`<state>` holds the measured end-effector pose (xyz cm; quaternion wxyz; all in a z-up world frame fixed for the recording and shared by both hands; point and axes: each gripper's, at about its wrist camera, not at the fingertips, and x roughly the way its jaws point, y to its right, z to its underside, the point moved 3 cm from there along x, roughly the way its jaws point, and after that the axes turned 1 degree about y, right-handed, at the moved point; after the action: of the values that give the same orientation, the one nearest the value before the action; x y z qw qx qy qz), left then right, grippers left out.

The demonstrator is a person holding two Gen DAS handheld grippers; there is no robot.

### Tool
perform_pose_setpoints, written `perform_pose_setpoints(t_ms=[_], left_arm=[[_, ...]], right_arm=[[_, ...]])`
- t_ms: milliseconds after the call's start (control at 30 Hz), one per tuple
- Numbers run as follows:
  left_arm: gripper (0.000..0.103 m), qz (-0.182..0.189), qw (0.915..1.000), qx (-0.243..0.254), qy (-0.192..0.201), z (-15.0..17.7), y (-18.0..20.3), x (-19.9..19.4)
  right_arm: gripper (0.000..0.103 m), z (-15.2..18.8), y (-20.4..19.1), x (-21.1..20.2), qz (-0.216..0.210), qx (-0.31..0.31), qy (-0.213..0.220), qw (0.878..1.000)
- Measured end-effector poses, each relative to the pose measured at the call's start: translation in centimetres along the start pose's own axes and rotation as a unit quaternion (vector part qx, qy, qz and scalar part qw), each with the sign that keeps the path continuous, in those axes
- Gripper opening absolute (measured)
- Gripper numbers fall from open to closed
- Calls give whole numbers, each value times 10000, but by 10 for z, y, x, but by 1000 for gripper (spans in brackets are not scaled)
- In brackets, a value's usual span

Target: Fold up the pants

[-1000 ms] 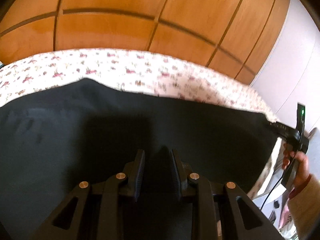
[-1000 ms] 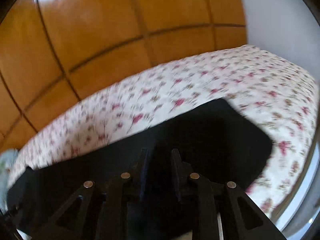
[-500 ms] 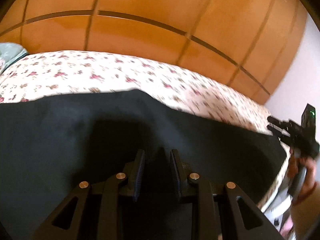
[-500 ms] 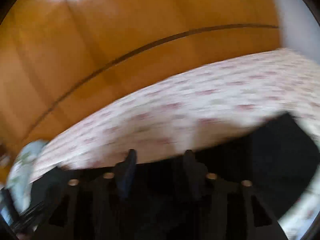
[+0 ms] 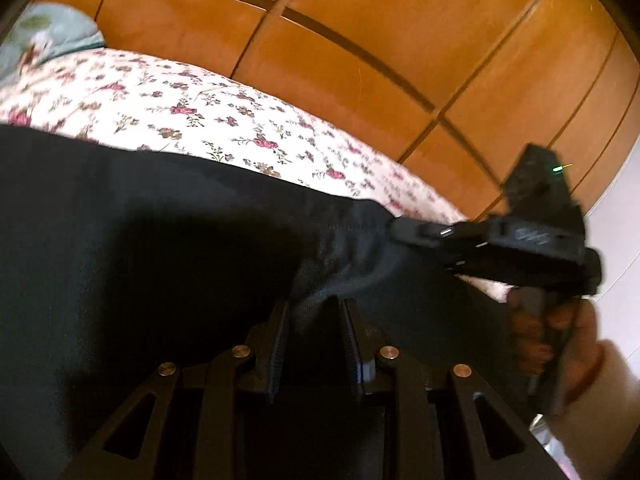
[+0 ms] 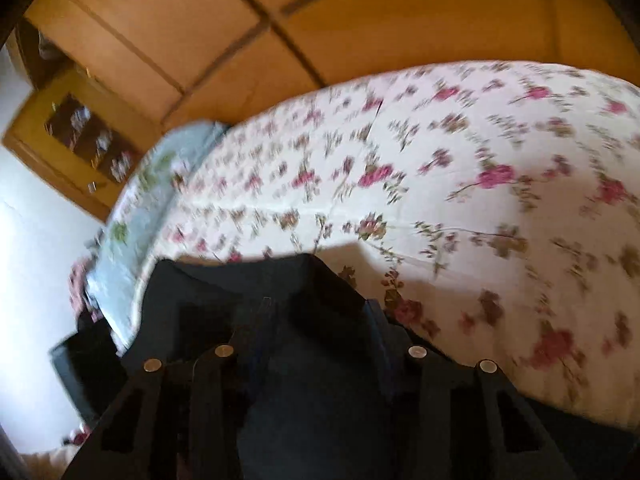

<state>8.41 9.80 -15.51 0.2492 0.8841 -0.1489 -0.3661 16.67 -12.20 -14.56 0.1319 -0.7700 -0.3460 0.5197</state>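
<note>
Left wrist: pants (image 5: 160, 248) between tool (image 5: 314, 320) fingers

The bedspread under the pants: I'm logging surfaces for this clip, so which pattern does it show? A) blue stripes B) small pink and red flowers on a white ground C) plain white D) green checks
B: in both wrist views the bedspread beyond the black pants is white, scattered with small pink-red flower sprigs.

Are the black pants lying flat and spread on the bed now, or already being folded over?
Partly folded: the pants have one end lifted by the right gripper, bunching fabric near the left gripper.
</note>
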Motion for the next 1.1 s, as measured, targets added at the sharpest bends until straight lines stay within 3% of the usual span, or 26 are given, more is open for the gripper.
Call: perform_pose_setpoints(t_ms=[167,233,300,400,533,700,867,1000,1100], left_arm=[[26,-133,9995,262,114,3,8,0],[26,-173,9993,301,146,3,9,0],[26,-175,9992,317,166,3,8,0],[26,-198,9990,353,193,7,8,-2],[26,-332,9984,427,134,7,11,0],[26,-804,9955,432,-246,-7,29,-3],[26,-479,9958,772,-135,-26,72,2],[26,-739,9905,1047,-498,-32,86,46],[26,-1085,9856,1133,-628,-28,79,75]], right_arm=[[28,-10,-3,28,-236,0,-200,9995],[12,-17,-3,37,-26,78,-79,9999],[10,-23,2,42,134,204,103,9996],[8,-24,12,48,210,468,302,9982],[10,-24,11,40,319,367,655,9967],[11,-24,24,-33,11,855,1495,9851],[11,14,14,-92,784,132,1653,9830],[11,48,13,-97,1335,-374,1465,9794],[11,65,32,-88,1791,-383,1320,9742]])
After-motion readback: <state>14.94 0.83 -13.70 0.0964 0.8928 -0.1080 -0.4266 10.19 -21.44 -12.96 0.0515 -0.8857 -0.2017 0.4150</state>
